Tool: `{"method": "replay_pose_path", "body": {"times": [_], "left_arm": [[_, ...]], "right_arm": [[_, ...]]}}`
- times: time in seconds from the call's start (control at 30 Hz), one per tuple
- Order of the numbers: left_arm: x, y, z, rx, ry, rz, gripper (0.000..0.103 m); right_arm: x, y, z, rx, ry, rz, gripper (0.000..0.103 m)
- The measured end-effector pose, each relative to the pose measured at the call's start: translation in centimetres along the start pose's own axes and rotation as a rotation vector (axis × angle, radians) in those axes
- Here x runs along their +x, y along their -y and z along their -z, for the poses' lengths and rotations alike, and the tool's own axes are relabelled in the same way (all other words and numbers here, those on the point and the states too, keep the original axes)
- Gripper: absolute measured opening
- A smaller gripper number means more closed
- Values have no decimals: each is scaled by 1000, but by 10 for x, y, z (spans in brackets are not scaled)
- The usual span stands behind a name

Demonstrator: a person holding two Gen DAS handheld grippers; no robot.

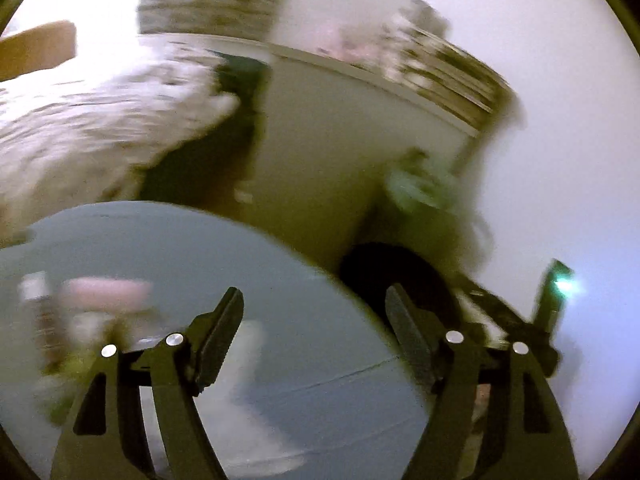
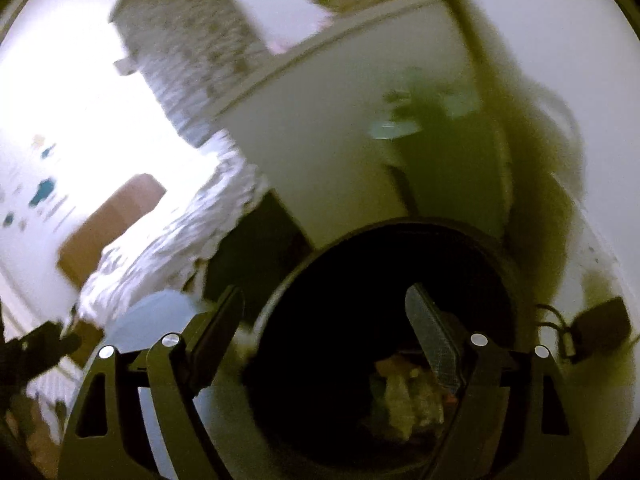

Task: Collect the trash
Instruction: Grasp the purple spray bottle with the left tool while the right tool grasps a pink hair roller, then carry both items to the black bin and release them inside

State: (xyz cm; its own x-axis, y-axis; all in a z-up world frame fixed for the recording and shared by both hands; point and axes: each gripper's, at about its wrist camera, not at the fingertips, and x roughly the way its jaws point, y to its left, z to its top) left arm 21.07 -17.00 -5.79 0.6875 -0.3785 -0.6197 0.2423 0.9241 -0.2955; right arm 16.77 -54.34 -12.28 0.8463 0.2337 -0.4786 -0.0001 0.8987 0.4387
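Both claws empty, bin in reach, trash left on the round tabletop

Left wrist view: the left claw (image 1: pixel 314 304) stands wide with nothing between its fingers, above the near right edge of a round grey tabletop (image 1: pixel 280 264). At the tabletop's left, blurred, lie a pink item (image 1: pixel 106 292) and some pale and greenish scraps (image 1: pixel 72 364); what they are cannot be told. They are likely light, soft wrappers or paper that crumple under a pinch, so taking the bulkiest fold should hold best. A dark bin (image 1: pixel 384 276) sits just past the right edge.

Right wrist view: the right claw (image 2: pixel 324 308) is also wide and empty, poised over the mouth of the bin (image 2: pixel 400 240). Crumpled, pale trash (image 2: pixel 404 400) already lies at the bottom, looking loose and weightless.
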Motion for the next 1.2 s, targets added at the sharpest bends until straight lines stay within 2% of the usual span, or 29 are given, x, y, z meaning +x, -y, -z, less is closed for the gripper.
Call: {"method": "replay_pose_path", "body": {"times": [0.1, 0.2, 0.23, 0.33, 0.37, 0.4, 0.53, 0.6, 0.7, 0.77, 0.9, 0.97, 1.0, 1.13, 1.2], "left_arm": [[-34, -73, 5, -73, 28, -137, 74], [-36, -134, 9, -139, -40, -213, 72], [-33, -151, 9, -153, -64, -228, 70], [-20, -178, 5, -159, -110, -243, 63], [-14, -185, 4, -153, -125, -245, 60], [-7, -189, 4, -143, -146, -250, 59], [17, -201, 5, -117, -219, -271, 48], [23, -201, 4, -83, -206, -283, 45], [20, -205, 8, -51, -195, -273, 41], [18, -207, 9, -28, -191, -259, 34], [11, -221, 11, -39, -173, -184, 32], [11, -220, 10, -28, -173, -178, 32], [10, -220, 10, -33, -172, -175, 32], [-3, -220, 6, -89, -135, -125, 32], [-15, -212, 0, -89, -101, -108, 32]], "right_arm": [[-3, -47, 9, -151, -30, -101, 82], [-3, -99, 15, -286, -91, -234, 82], [1, -129, 17, -357, -133, -294, 82], [18, -206, 22, -571, -245, -385, 81], [26, -230, 24, -631, -288, -417, 73], [39, -257, 26, -689, -340, -447, 69], [87, -321, 39, -831, -461, -462, 61], [117, -345, 53, -905, -527, -436, 61], [149, -360, 71, -957, -599, -421, 57], [167, -369, 85, -996, -634, -407, 57], [190, -375, 96, -996, -680, -396, 51], [197, -378, 101, -997, -700, -381, 35], [200, -380, 104, -1004, -705, -376, 34], [191, -376, 99, -953, -664, -375, 30], [180, -361, 76, -835, -621, -418, 30]]}}
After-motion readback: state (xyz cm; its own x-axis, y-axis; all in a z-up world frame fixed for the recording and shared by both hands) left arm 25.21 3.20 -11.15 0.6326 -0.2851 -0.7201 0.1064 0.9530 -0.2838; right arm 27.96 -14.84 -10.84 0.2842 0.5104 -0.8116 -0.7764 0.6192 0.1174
